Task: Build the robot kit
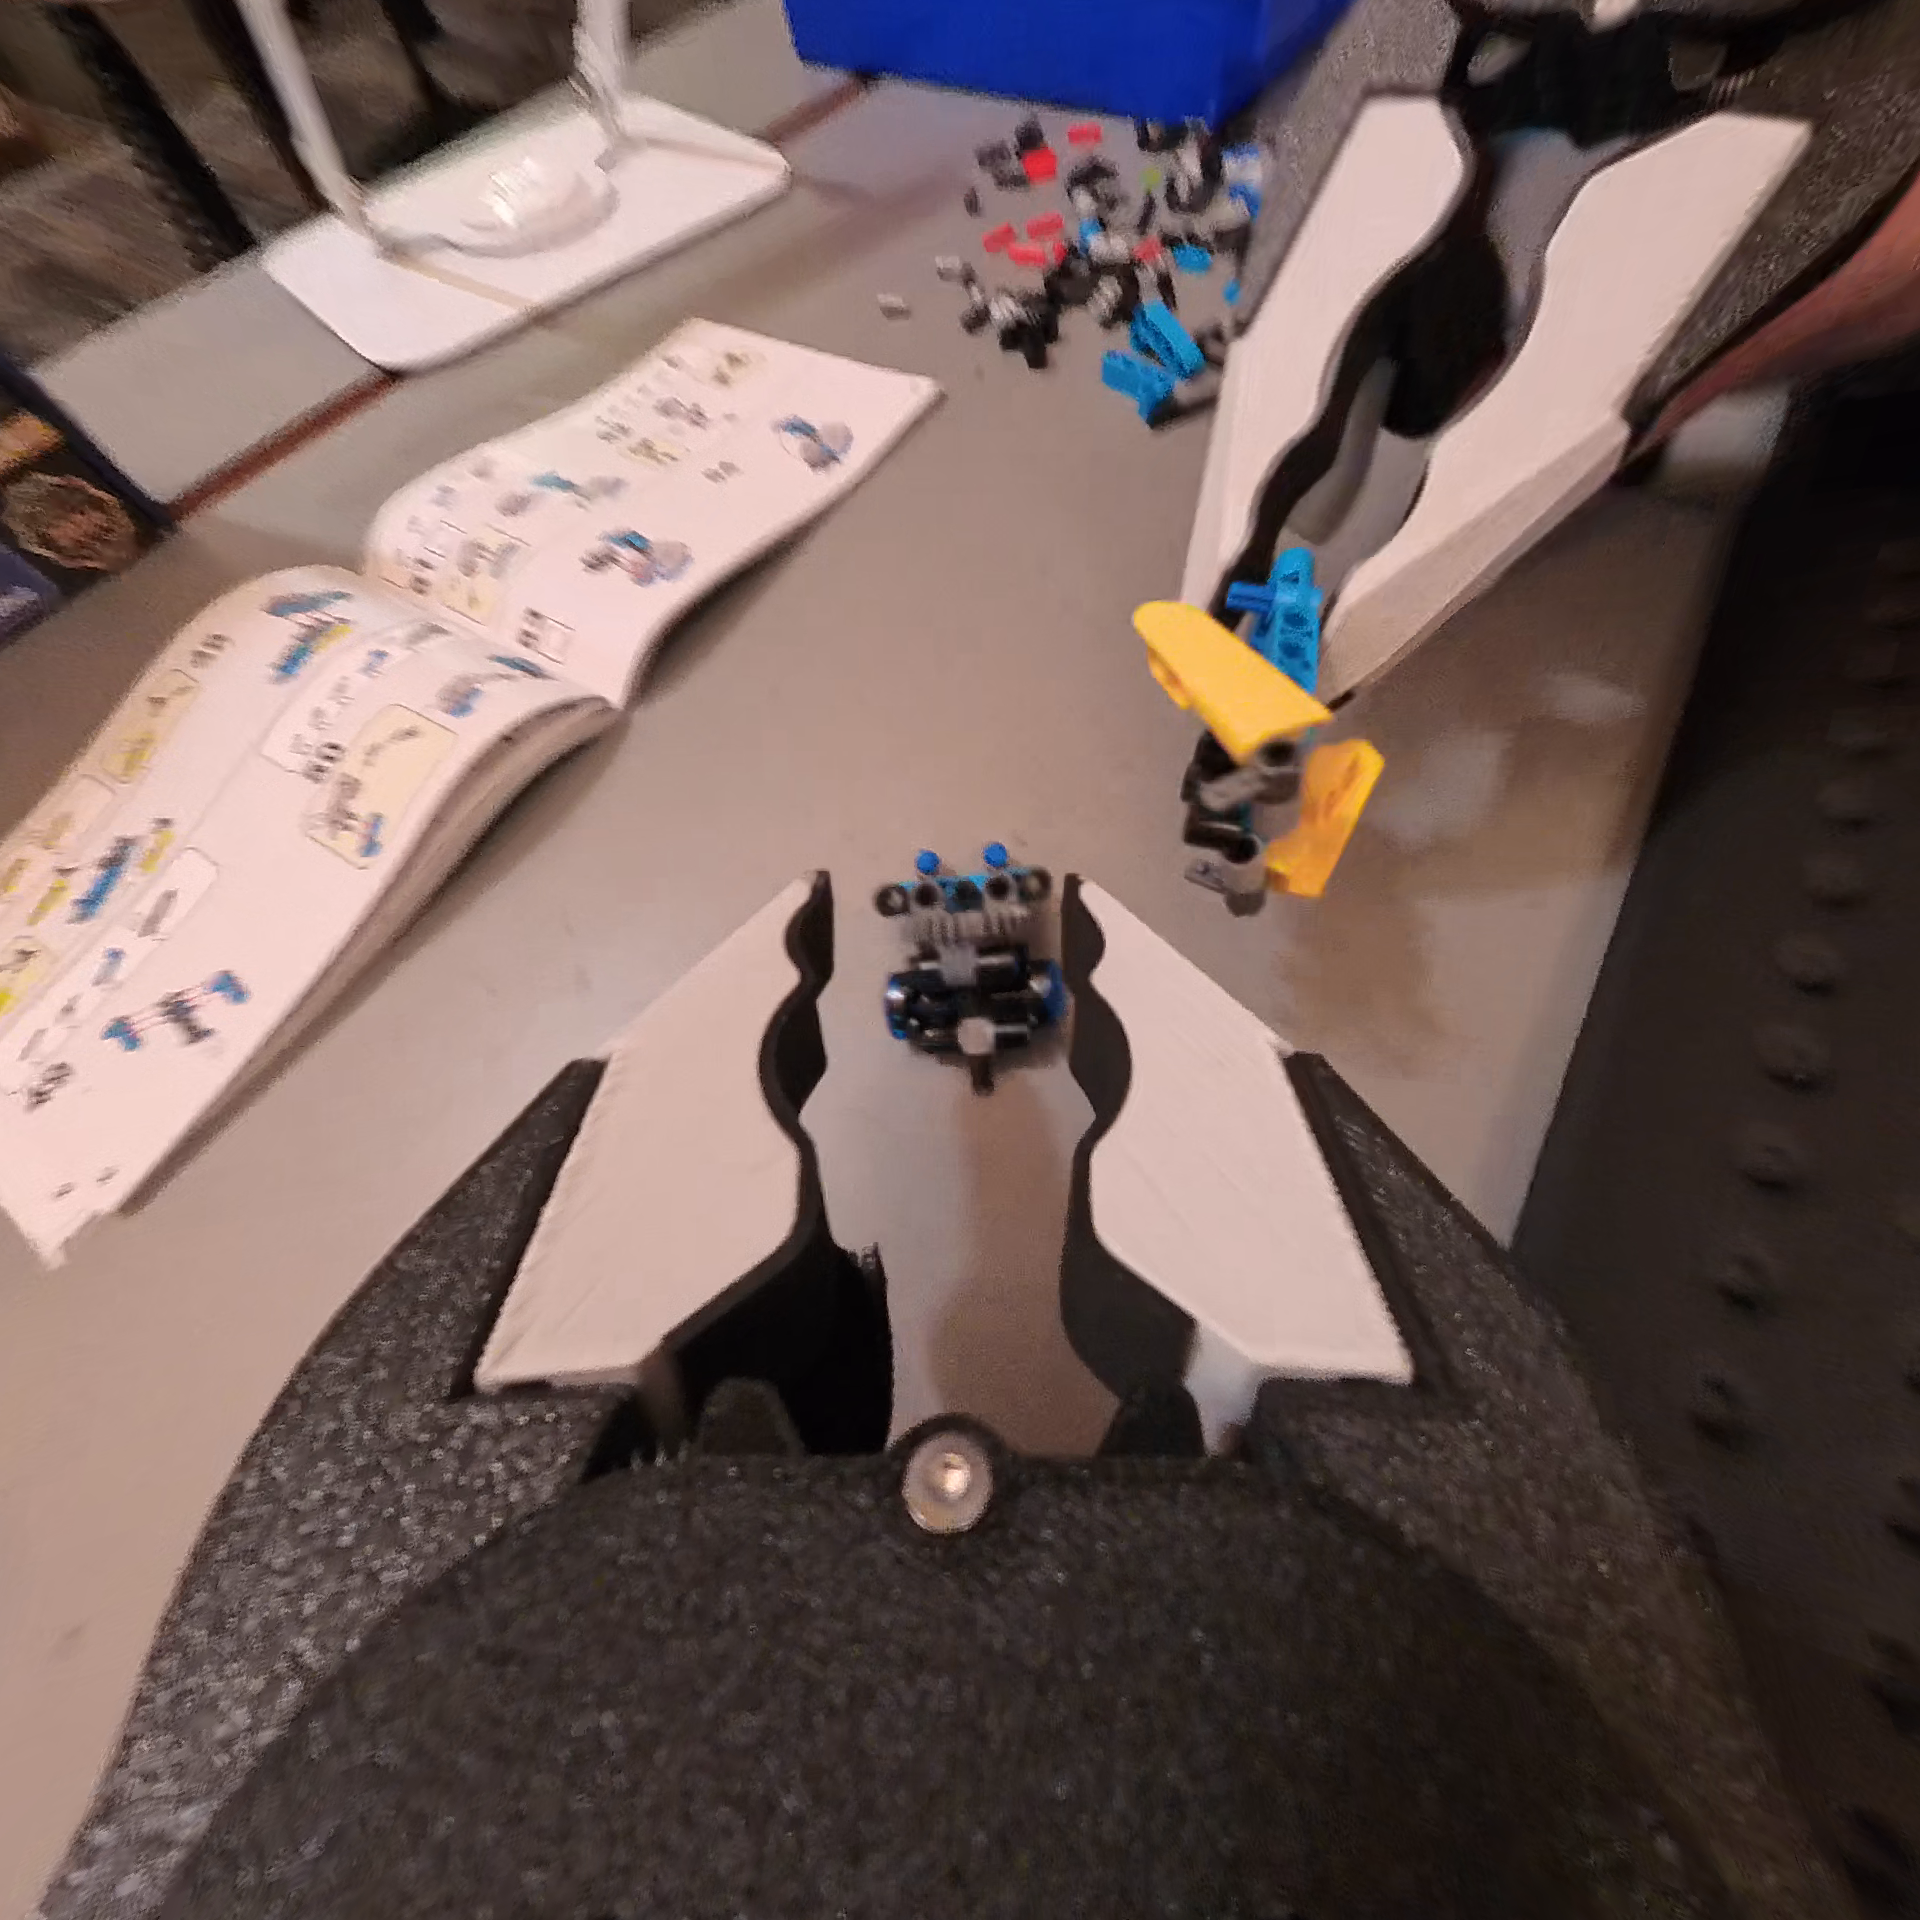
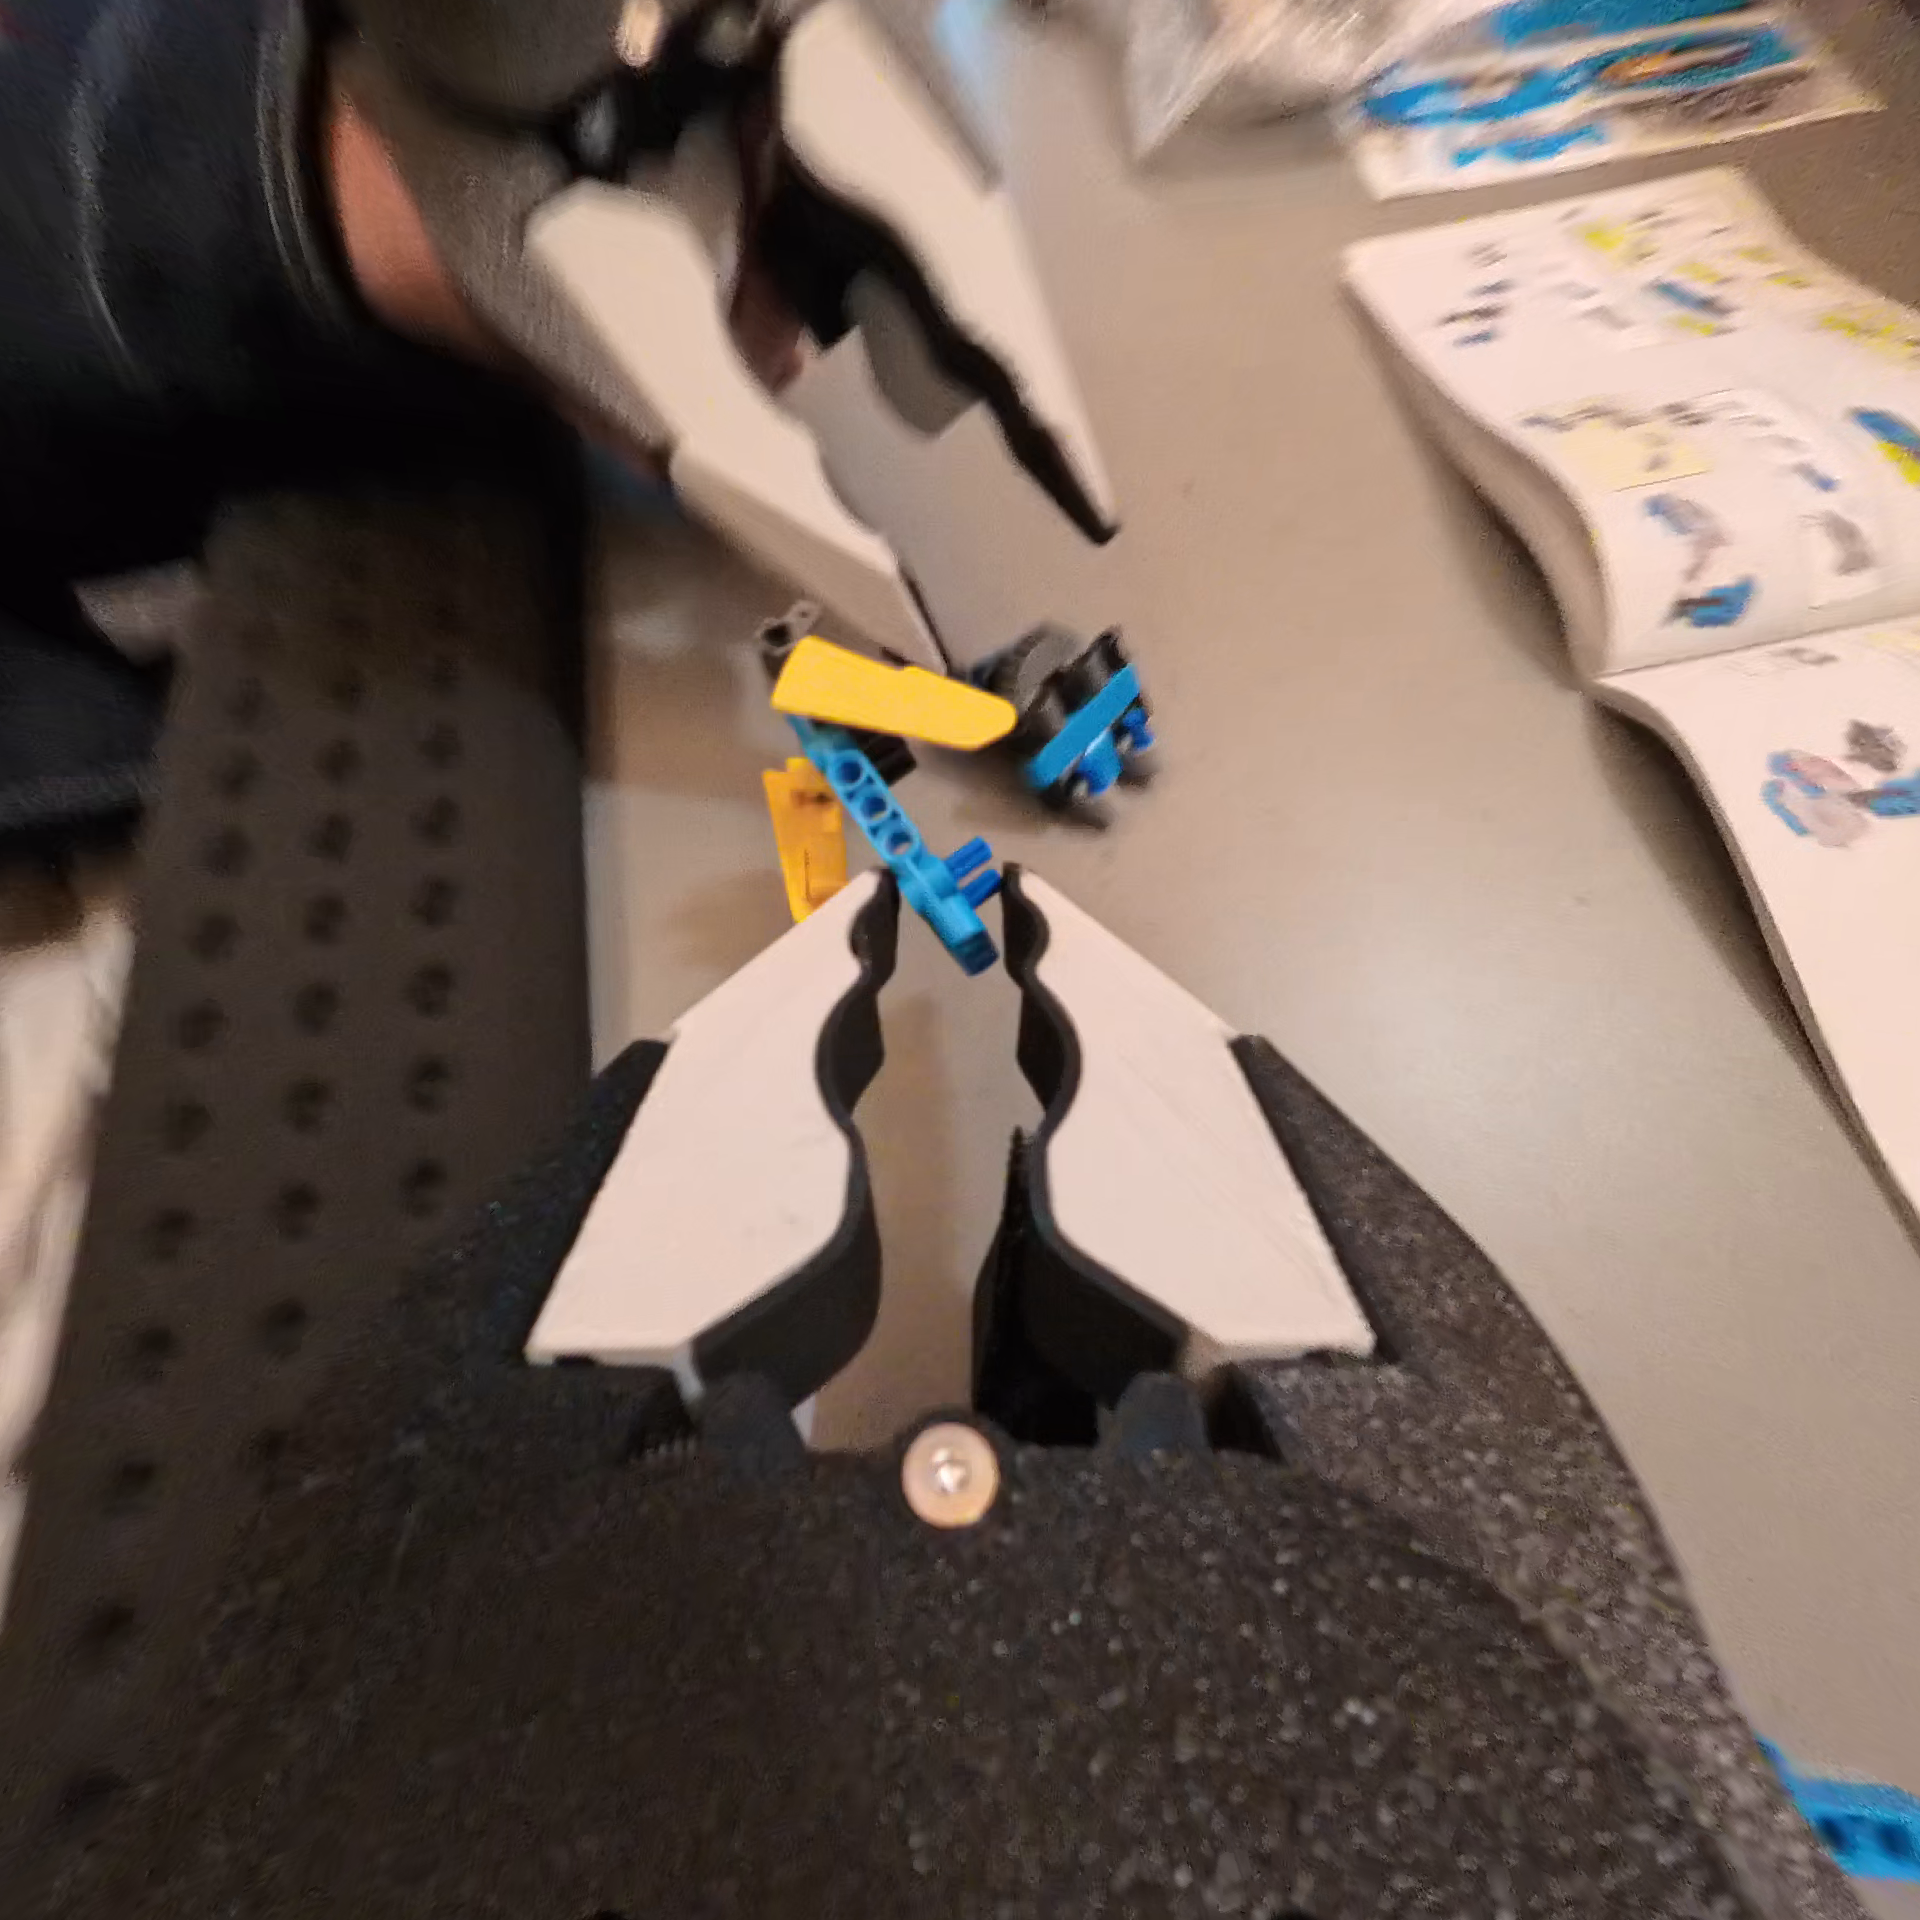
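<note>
Two small brick assemblies sit close together near the right edge of the grey surface. One, the blue-and-yellow assembly, is gripped by the right gripper: its jaws are clamped on the end of the assembly's blue beam, and the yellow panels hang beyond the tips. From the left wrist view it appears lifted just off the surface, though blur makes this hard to confirm. The other, a black-and-blue assembly, rests on the surface between the fingertips of the left gripper, whose jaws stand apart on either side of it without clearly touching it. An open instruction booklet lies to the left. Farther back is a loose pile of small bricks, with a blue bin behind it and a white lamp base beside it.
</note>
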Demonstrator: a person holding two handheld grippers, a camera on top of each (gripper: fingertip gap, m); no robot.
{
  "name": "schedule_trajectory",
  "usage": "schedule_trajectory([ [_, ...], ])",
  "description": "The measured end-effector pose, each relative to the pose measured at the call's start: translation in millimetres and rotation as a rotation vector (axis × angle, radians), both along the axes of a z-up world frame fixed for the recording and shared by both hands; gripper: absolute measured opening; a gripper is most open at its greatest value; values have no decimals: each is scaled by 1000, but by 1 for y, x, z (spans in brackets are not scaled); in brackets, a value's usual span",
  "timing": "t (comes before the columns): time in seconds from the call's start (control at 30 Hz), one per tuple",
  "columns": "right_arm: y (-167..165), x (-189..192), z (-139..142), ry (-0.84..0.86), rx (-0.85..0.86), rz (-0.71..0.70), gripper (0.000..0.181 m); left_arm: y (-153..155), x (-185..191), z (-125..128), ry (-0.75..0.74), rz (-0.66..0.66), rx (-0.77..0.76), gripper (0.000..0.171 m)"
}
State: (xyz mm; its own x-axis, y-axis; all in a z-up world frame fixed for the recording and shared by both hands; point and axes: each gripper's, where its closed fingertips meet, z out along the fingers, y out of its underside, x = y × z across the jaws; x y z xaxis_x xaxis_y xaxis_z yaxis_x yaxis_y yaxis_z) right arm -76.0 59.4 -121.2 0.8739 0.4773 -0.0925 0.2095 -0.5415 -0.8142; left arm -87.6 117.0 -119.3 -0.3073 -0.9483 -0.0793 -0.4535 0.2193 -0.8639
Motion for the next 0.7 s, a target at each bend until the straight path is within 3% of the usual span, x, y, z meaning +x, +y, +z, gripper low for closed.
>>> schedule_trajectory([
  [0.07,8,1,28,216,68,-85,18,9,1,27,-126,59,-56,43],
  [0.13,16,11,52,389,157,-217,18,7,-4,66,-289,59,-223,39],
  [0.2,15,2,77,615,230,-214,17,1,-10,91,-386,25,-415,39],
  [0.3,16,2,79,639,276,-280,16,-11,-10,91,-355,-61,-589,43],
  [0.4,14,2,91,735,356,-297,16,-36,-18,111,-353,-247,-814,51],
  [0.5,13,-5,99,814,398,-295,16,-48,-9,110,-311,-274,-900,50],
  [0.6,8,-7,109,822,461,-277,15,-49,-8,120,-343,-306,-965,33],
  [0.7,10,-14,104,833,432,-250,16,-46,-9,122,-362,-299,-959,28],
])
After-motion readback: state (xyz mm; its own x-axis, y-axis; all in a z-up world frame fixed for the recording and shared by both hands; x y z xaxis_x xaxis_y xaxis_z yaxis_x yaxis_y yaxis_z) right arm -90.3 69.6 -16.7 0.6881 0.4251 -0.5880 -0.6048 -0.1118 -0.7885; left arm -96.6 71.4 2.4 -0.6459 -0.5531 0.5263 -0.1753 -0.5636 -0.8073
